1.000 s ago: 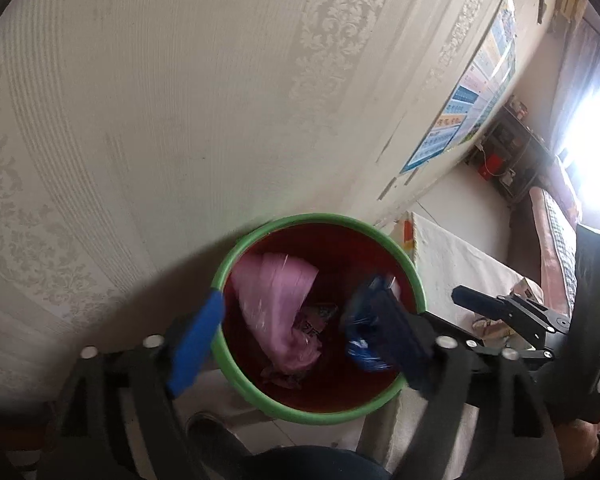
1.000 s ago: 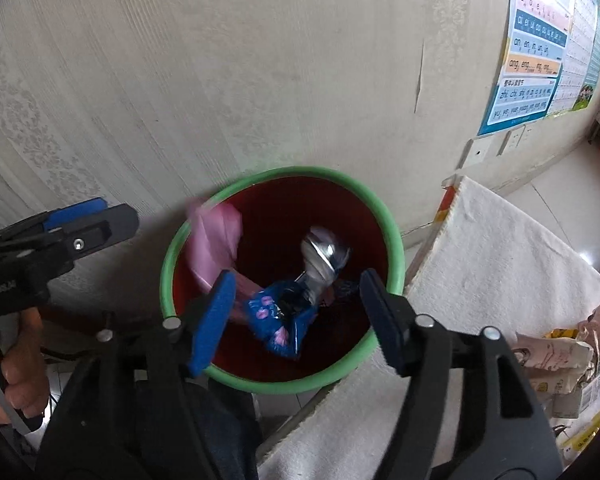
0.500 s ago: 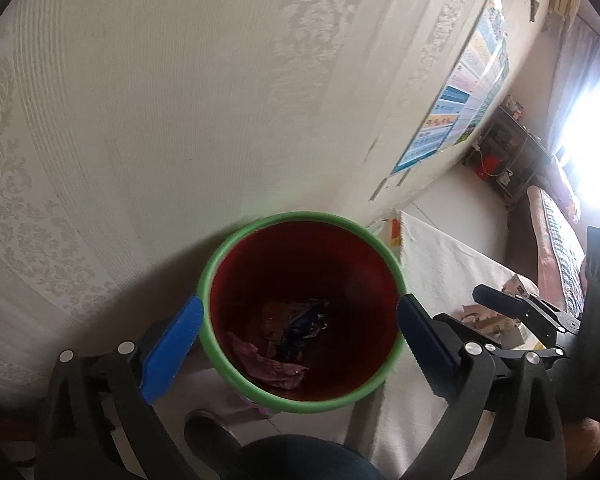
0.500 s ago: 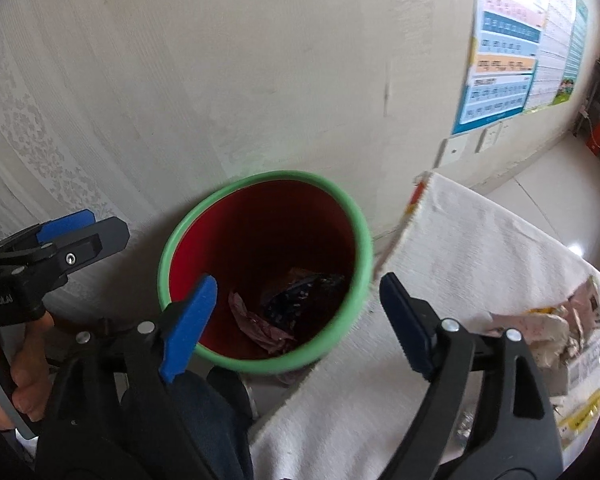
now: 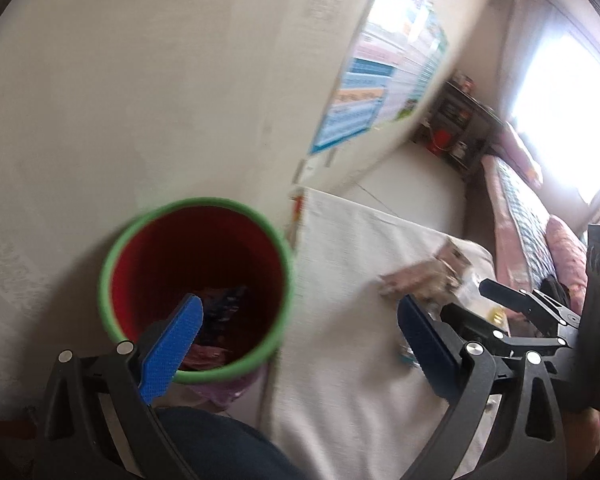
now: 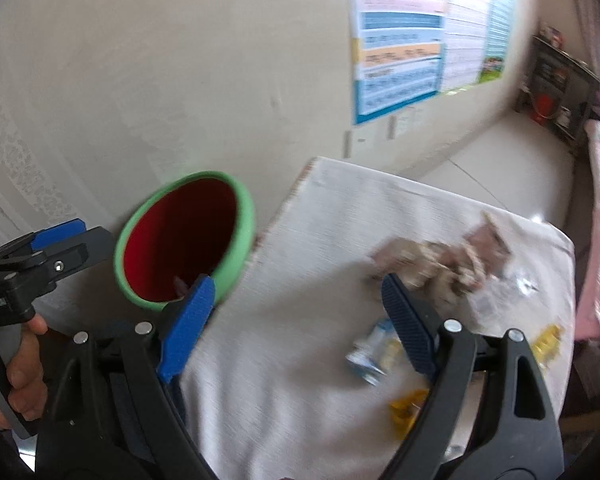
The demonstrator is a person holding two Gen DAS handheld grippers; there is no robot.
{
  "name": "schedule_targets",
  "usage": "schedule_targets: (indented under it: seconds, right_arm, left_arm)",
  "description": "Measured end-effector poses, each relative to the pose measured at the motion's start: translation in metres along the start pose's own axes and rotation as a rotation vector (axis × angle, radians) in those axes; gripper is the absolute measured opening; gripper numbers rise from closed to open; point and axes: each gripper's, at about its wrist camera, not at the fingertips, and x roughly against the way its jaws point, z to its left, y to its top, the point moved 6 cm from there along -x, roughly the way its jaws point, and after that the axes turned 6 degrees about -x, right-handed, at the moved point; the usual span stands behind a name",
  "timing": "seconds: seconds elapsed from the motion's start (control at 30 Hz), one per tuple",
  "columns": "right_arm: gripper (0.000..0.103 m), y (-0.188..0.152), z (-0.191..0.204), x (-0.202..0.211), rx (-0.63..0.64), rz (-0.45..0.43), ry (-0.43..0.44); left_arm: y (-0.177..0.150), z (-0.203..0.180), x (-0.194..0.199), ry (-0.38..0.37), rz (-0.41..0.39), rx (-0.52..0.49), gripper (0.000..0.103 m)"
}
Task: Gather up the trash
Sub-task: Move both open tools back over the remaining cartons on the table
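A red bin with a green rim [image 5: 112,264] [image 6: 240,240] stands against the wall, left of a table under a white cloth [image 5: 340,280] [image 6: 300,320]. Dropped wrappers [image 5: 220,304] lie at its bottom. My left gripper [image 5: 300,340] is open and empty, between bin and table. My right gripper [image 6: 296,324] is open and empty over the cloth. Crumpled brownish wrappers [image 6: 440,260] [image 5: 424,276], a blue-and-white packet [image 6: 368,352] and yellow wrappers [image 6: 406,408] lie on the cloth. The view is blurred.
A patterned wall with a chart poster [image 6: 420,40] rises behind the bin. A dark shelf [image 6: 556,88] stands at the far corner. A pink bed [image 5: 532,216] runs along the right under a bright window. My knee shows at the bottom edge [image 5: 220,448].
The pink and blue wrappers dropped from both grippers into the bin. Both grippers have since swung right, from over the bin towards the table with the remaining trash.
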Motion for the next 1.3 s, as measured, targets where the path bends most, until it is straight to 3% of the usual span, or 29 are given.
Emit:
schedule_targets:
  seconds: [0.5, 0.8, 1.3]
  right_arm:
    - [0.084, -0.042, -0.138, 0.059, -0.202, -0.045, -0.150]
    - [0.084, -0.059, -0.186, 0.066, -0.280, -0.029, -0.204]
    - [0.084, -0.075, -0.234, 0.037, -0.393, 0.043, -0.220]
  left_arm:
    - [-0.012, -0.121, -0.013, -0.117, 0.043, -0.166, 0.094]
    - [-0.006, -0.151, -0.031, -0.137, 0.064, -0.202, 0.094]
    - [-0.002, -0.169, -0.074, -0.137, 0.123, -0.230, 0.094]
